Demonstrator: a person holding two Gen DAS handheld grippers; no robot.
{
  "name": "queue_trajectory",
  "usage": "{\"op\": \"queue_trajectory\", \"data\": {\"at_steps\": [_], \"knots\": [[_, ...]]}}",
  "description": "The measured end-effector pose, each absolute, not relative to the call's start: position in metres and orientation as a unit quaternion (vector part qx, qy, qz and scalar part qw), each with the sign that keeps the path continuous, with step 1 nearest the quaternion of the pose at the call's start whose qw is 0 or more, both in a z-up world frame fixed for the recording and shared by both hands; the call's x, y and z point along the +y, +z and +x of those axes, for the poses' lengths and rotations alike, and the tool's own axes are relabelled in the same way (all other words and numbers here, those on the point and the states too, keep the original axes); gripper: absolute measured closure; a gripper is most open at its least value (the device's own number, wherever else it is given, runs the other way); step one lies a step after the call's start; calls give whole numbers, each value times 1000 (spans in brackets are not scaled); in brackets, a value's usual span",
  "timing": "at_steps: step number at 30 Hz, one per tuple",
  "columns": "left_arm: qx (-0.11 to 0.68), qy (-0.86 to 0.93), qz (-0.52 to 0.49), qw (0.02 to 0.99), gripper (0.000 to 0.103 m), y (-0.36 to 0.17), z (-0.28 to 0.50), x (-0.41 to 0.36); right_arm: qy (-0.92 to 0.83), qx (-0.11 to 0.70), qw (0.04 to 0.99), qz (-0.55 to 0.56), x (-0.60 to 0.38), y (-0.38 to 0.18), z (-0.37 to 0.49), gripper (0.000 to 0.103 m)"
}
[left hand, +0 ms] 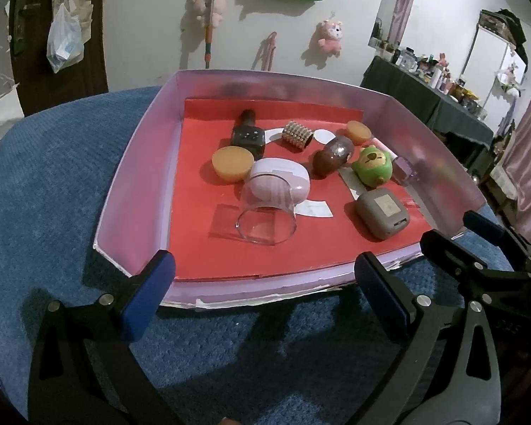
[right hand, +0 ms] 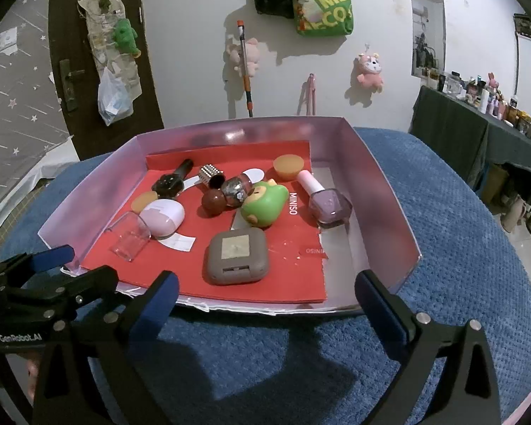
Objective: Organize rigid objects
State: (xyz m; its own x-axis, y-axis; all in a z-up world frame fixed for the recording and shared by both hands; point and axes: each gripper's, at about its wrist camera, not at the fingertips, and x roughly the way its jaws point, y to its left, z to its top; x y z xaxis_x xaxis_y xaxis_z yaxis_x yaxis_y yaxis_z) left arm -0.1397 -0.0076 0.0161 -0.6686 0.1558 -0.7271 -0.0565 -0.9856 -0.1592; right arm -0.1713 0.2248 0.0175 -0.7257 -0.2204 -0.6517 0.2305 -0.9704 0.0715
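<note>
A pink-walled tray [left hand: 138, 163] [right hand: 378, 184] with a red floor sits on a blue cloth. In it lie a clear cup [left hand: 265, 212] [right hand: 129, 235] on its side, a pink case [left hand: 283, 177] [right hand: 163, 217], a grey case [left hand: 380, 214] [right hand: 235, 256], a green toy [left hand: 373, 166] [right hand: 263, 203], a brown egg [left hand: 331, 157] [right hand: 214, 202], a black watch [left hand: 247, 134] [right hand: 170, 182], a studded ring [left hand: 296, 134] [right hand: 210, 173], two orange cups [left hand: 231, 163] [right hand: 288, 166] and a nail polish bottle [right hand: 324, 202]. My left gripper [left hand: 265, 294] and right gripper [right hand: 265, 301] are open and empty, just before the tray's near edge.
The blue cloth [left hand: 53, 194] [right hand: 460, 230] covers a rounded surface around the tray. A white wall with hung plush toys [right hand: 370, 71] and a green bag [right hand: 324, 10] is behind. A dark table with bottles [right hand: 478, 113] stands at the right.
</note>
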Motion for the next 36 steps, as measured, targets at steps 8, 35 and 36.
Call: {"op": "queue_trajectory", "data": {"at_steps": [8, 35, 36], "knots": [[-65, 910, -405, 58, 0, 15, -139, -8, -929, 8, 123, 350, 225, 17, -170, 0], [-57, 916, -394, 48, 0, 23, -128, -6, -935, -8, 131, 330, 231, 33, -158, 0], [-56, 917, -392, 48, 0, 24, -126, -6, -935, -9, 132, 329, 232, 35, -156, 0]]}}
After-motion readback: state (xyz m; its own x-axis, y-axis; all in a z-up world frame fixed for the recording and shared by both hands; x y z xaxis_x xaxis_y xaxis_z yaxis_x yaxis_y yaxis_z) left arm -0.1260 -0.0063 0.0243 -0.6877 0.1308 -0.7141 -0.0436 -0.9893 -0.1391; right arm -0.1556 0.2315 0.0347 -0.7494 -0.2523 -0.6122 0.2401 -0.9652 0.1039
